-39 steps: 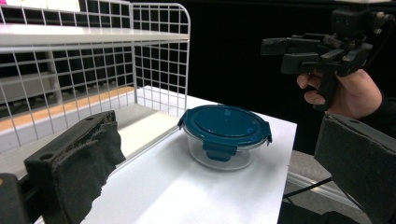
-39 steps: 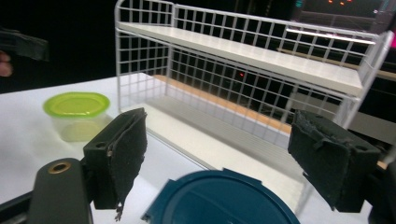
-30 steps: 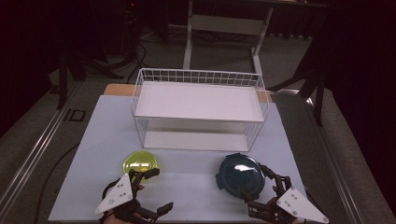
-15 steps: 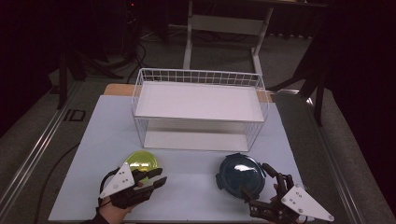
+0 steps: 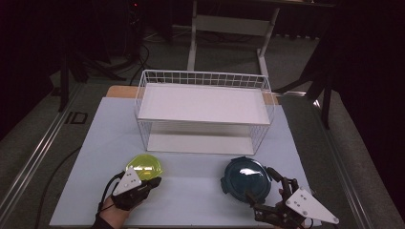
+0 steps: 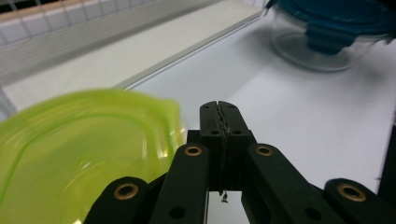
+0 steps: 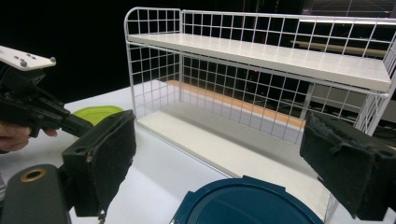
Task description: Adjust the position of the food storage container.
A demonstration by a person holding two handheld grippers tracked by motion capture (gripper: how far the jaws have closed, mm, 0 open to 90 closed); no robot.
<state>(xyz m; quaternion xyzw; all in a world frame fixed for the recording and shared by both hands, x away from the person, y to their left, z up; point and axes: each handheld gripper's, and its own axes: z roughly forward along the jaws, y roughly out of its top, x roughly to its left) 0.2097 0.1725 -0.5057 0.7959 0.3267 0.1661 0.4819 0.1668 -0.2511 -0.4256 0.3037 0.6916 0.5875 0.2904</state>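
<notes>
Two lidded containers sit on the white table [image 5: 191,191] in front of the wire rack [image 5: 203,112]: a yellow-green container [image 5: 144,166] at your left, a dark blue container [image 5: 247,178] at your right, well apart from each other. Your left hand-held gripper [image 5: 152,181] has dropped and come forward to the near right edge of the yellow-green container since a second ago, and its jaws have just been closing. In the left gripper view they now stand pressed together, pad against pad, with nothing between them; the yellow-green lid [image 6: 79,140] lies just beside them, not in the bite. So the closing caught no rim, and that container stays where it was on the table. You would likely need to open again and set the jaws over the lid's edge. Your right hand-held gripper [image 7: 224,168] has kept its place, jaws spread wide, with the dark blue lid [image 7: 243,203] low between them and untouched.
</notes>
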